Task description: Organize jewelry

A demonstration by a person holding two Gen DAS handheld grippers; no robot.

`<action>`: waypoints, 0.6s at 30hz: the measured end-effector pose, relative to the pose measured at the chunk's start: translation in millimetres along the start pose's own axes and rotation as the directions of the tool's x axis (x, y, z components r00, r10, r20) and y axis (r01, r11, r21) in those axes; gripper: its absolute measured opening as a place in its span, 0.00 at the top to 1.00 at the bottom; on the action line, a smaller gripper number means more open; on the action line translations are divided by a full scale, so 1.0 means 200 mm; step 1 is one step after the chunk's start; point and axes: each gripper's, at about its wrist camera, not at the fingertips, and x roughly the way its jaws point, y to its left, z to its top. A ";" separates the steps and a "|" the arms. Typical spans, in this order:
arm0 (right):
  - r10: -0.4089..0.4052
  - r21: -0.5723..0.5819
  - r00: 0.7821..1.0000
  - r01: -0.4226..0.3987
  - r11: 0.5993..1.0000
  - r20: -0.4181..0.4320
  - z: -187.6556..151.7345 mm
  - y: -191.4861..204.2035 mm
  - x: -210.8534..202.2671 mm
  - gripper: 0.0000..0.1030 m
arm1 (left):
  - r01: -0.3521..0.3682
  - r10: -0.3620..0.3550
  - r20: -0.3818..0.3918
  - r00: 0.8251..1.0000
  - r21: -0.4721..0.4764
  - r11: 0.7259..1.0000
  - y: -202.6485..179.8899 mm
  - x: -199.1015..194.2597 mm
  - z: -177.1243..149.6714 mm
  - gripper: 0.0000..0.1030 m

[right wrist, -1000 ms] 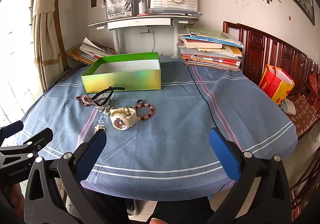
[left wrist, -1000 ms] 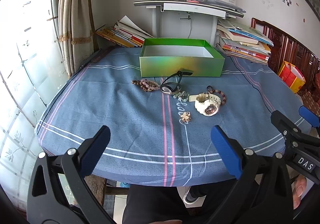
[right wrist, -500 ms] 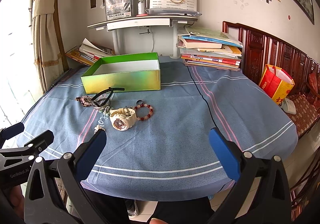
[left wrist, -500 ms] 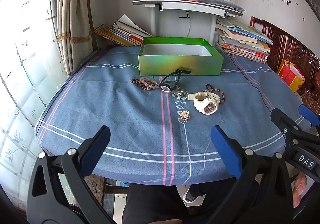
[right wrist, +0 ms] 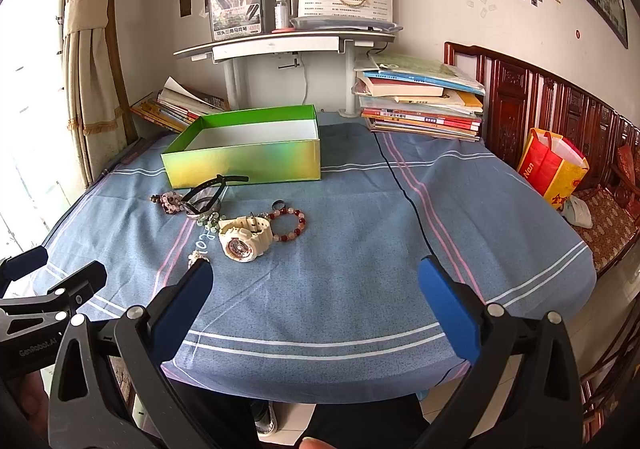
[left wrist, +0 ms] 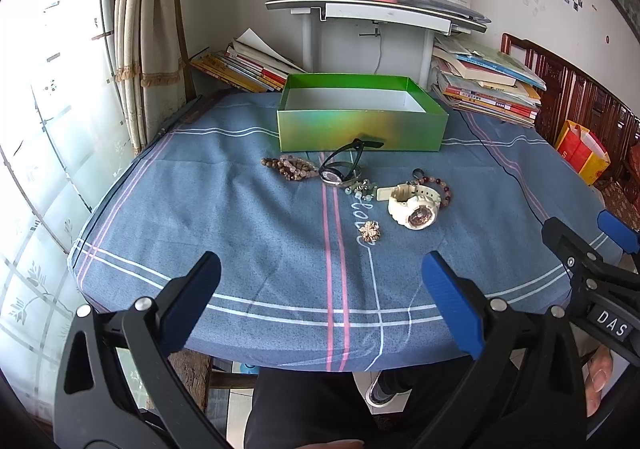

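Both tools, left [left wrist: 320, 293] and right [right wrist: 314, 291], remain spread and empty, nudged slightly closer; jewelry [left wrist: 412, 205] untouched before the box [left wrist: 362, 129].

On my blue cloth I count one green box [left wrist: 362, 129], two watches, cream [left wrist: 414, 205] and black-strapped [left wrist: 340, 169], two bead bracelets, brown [left wrist: 290, 167] and red [right wrist: 289, 224], one brooch [left wrist: 369, 231], and one pale bead cluster [left wrist: 360, 188].

A lived-in home room: the cloth-covered counter [right wrist: 360, 289] has stacked books [right wrist: 420, 105] at 1 o'clock, a tied curtain [right wrist: 86, 49] by the window at 10 o'clock, and a carved wooden bench [right wrist: 560, 117] at 3 o'clock.
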 end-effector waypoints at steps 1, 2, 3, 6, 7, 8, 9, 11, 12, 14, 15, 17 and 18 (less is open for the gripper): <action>0.001 -0.001 1.000 -0.001 1.000 0.000 0.00 0.00 0.00 0.03 | 0.000 0.000 -0.001 1.000 0.000 1.000 0.00 0.00 0.00 0.04; 0.000 -0.001 1.000 0.000 1.000 0.000 0.00 0.00 0.00 0.03 | 0.000 0.000 -0.001 1.000 0.000 1.000 0.00 0.00 0.00 0.04; 0.001 -0.001 1.000 -0.001 1.000 0.000 0.00 0.00 0.00 0.03 | -0.001 0.001 -0.001 1.000 0.001 1.000 0.00 0.00 0.00 0.04; 0.001 0.001 1.000 -0.001 1.000 0.000 -0.01 0.00 0.00 0.03 | 0.000 0.000 -0.001 1.000 0.000 1.000 0.00 0.00 0.00 0.04; 0.001 0.000 1.000 -0.001 1.000 0.001 0.00 0.00 0.00 0.03 | 0.002 -0.002 -0.002 1.000 0.000 1.000 0.00 0.00 0.00 0.04; 0.000 0.000 1.000 0.000 1.000 0.000 0.00 0.00 0.00 0.03 | 0.003 -0.003 -0.002 1.000 0.001 1.000 0.00 0.00 0.00 0.04; 0.000 0.000 1.000 0.000 1.000 -0.001 0.00 0.00 0.00 0.03 | 0.004 -0.004 -0.001 1.000 0.001 1.000 0.00 0.00 0.00 0.04; 0.002 0.000 1.000 -0.002 1.000 -0.001 0.00 0.00 0.00 0.03 | 0.003 -0.003 -0.002 1.000 0.003 1.000 0.00 0.00 0.00 0.04; 0.001 -0.001 1.000 -0.001 1.000 0.001 0.00 0.00 0.00 0.03 | 0.003 -0.003 -0.002 1.000 0.001 1.000 0.00 0.00 0.00 0.04; 0.000 0.000 1.000 0.000 1.000 0.000 0.00 0.00 0.00 0.03 | 0.005 -0.005 -0.002 1.000 0.000 1.000 0.00 0.00 -0.01 0.04; 0.002 0.000 1.000 -0.002 1.000 -0.002 -0.01 0.00 0.00 0.03 | 0.005 -0.005 -0.001 1.000 0.000 1.000 0.00 0.00 -0.01 0.04; 0.001 -0.001 1.000 -0.001 1.000 0.000 -0.01 0.00 0.00 0.03 | 0.004 -0.004 -0.002 1.000 0.002 1.000 -0.01 0.00 -0.01 0.04; 0.002 -0.001 1.000 -0.002 1.000 0.000 -0.01 0.00 0.00 0.03 | 0.004 -0.004 -0.002 1.000 0.000 1.000 -0.01 0.00 -0.01 0.04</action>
